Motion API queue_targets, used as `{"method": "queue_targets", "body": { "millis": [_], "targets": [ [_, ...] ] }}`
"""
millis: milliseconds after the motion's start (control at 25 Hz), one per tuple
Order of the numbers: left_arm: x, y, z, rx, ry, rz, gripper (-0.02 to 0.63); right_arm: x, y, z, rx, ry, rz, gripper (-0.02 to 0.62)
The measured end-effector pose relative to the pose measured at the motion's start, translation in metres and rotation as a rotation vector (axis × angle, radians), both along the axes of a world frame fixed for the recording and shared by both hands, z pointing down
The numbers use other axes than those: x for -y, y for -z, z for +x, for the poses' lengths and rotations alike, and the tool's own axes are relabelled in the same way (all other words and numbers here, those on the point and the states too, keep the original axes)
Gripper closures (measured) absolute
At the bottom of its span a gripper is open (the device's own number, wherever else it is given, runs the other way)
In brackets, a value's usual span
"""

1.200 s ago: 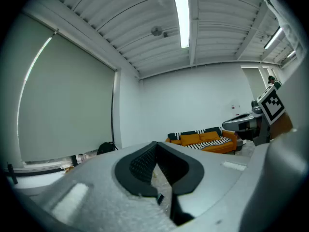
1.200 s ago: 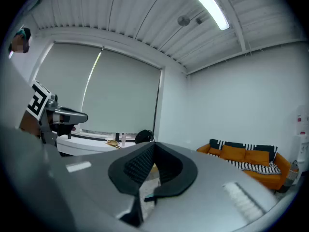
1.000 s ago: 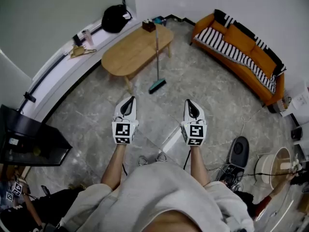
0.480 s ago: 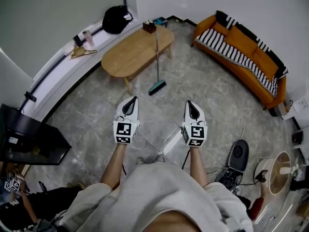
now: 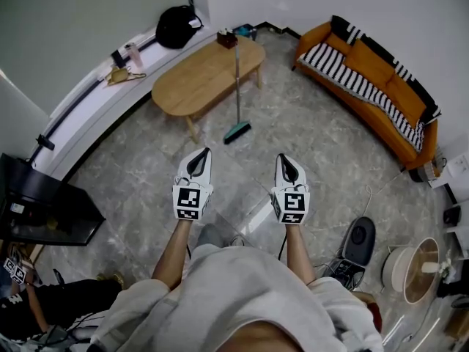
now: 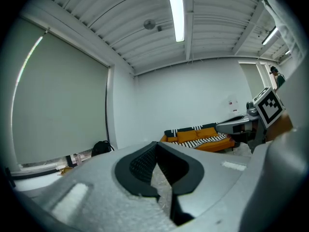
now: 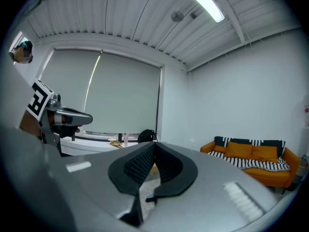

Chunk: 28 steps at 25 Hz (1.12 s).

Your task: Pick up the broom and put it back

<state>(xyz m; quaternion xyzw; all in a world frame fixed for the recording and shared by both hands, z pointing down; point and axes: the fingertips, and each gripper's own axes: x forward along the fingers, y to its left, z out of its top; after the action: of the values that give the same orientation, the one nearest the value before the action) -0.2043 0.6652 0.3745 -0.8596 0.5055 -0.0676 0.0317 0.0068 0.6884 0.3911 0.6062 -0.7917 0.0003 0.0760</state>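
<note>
Grey floor [image 5: 308, 134] separates the upright broom [image 5: 237, 94] from the left tongs [image 5: 200, 153] and right tongs [image 5: 284, 158], both closed and empty.

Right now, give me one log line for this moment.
stage: pre-grasp | broom: standing against table, untouched | left tool: shut, empty | right tool: shut, empty

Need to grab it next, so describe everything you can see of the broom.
The broom has a long, thin grey handle and a small teal head. It stands almost upright, head on the floor, handle seemingly leaning on the edge of the oval wooden table. Nothing else touches it; bristle detail is too small to tell.
</note>
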Motion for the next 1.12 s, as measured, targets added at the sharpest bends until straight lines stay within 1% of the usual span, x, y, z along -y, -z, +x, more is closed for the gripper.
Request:
{"method": "queue_targets", "body": {
  "millis": [280, 480, 680, 840, 960, 1120],
  "targets": [
    [0.021, -0.01, 0.006, 0.002, -0.005, -0.016, 0.611, 0.018, -0.007, 0.002, 0.004, 0.005, 0.001, 0.595],
    [0.056, -0.018, 0.011, -0.009, -0.022, -0.022, 0.611, 0.05, -0.011, 0.002, 0.002, 0.004, 0.001, 0.595],
    [0.108, -0.021, 0.016, -0.021, -0.041, -0.031, 0.611, 0.099, -0.006, 0.005, -0.004, -0.007, 0.004, 0.595],
    [0.16, -0.02, 0.017, -0.033, -0.064, -0.03, 0.611, 0.149, 0.001, 0.002, -0.021, -0.014, 0.012, 0.595],
    [0.203, -0.017, 0.012, -0.041, -0.08, -0.04, 0.611, 0.189, 0.009, -0.006, -0.031, -0.021, 0.012, 0.595],
    [0.262, -0.005, -0.001, -0.051, -0.1, -0.026, 0.611, 0.246, 0.023, -0.019, -0.044, -0.04, 0.024, 0.595]
  ]
}}
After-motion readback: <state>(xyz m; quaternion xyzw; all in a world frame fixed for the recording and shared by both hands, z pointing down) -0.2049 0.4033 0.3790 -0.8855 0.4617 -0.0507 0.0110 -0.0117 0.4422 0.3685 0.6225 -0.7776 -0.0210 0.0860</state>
